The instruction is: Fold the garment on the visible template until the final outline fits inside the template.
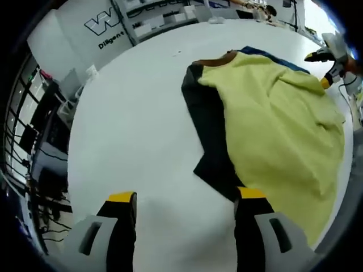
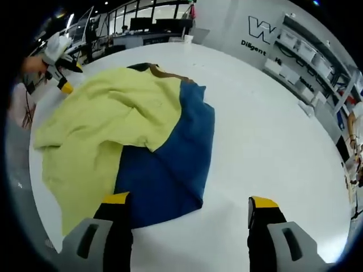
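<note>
A rumpled yellow garment [image 1: 278,130] lies on the white table [image 1: 136,130], covering most of a dark blue template sheet [image 1: 207,122]. A brown strip [image 1: 218,59] shows at their far edge. My left gripper [image 1: 187,195] is open and holds nothing, with its right jaw over the sheet's near corner. In the right gripper view the yellow garment [image 2: 96,122] lies to the left and the bare part of the blue template [image 2: 170,164] lies just beyond my left jaw. My right gripper [image 2: 190,200] is open with nothing between its jaws. Each gripper appears far off in the other's view: the right gripper [image 1: 333,56] and the left gripper [image 2: 59,62].
White shelves with boxes [image 2: 309,48] and a wall with dark lettering [image 1: 105,25] stand beyond the table. Desks with monitors [image 2: 142,25] are further back. Dark racks with cables [image 1: 39,170] stand off the table's left edge. Bare tabletop [image 2: 272,136] stretches right of the sheet.
</note>
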`<action>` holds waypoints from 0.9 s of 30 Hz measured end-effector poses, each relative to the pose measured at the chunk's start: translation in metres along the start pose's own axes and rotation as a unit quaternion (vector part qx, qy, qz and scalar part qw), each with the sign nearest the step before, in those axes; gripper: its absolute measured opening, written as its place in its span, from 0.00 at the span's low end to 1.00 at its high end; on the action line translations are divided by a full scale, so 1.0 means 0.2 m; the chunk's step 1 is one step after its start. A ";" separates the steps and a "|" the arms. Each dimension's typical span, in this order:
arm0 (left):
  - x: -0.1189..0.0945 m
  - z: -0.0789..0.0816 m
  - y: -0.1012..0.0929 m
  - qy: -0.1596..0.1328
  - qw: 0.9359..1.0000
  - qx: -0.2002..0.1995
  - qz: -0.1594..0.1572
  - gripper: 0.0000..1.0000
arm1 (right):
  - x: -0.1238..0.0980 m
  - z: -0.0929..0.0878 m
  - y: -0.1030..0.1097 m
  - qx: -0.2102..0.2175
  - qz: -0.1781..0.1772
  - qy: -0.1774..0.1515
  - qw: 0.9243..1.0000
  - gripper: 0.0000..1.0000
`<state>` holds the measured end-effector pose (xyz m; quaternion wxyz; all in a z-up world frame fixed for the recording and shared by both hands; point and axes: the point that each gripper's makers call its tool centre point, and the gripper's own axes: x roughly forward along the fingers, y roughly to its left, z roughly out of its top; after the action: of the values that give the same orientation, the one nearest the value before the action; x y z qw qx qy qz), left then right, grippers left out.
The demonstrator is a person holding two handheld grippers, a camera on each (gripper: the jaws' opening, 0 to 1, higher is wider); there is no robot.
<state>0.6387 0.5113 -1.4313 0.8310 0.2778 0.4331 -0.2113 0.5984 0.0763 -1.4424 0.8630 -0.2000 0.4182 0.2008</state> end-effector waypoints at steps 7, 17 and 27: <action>-0.03 -0.06 0.07 0.014 0.999 0.032 0.013 0.56 | -0.02 -0.02 -0.06 -0.029 -0.013 0.008 0.999 0.82; -0.06 -0.17 0.15 0.039 0.996 0.067 0.030 0.45 | -0.06 -0.09 -0.20 -0.048 -0.034 0.028 0.998 0.80; -0.09 -0.19 0.10 0.003 0.999 -0.041 0.009 0.55 | -0.11 -0.17 -0.34 -0.051 -0.071 0.045 0.995 0.78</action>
<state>0.6181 0.5538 -1.4277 0.8423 0.2483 0.4410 -0.1853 0.5986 -0.0011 -1.4316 0.8440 -0.2819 0.4305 0.1511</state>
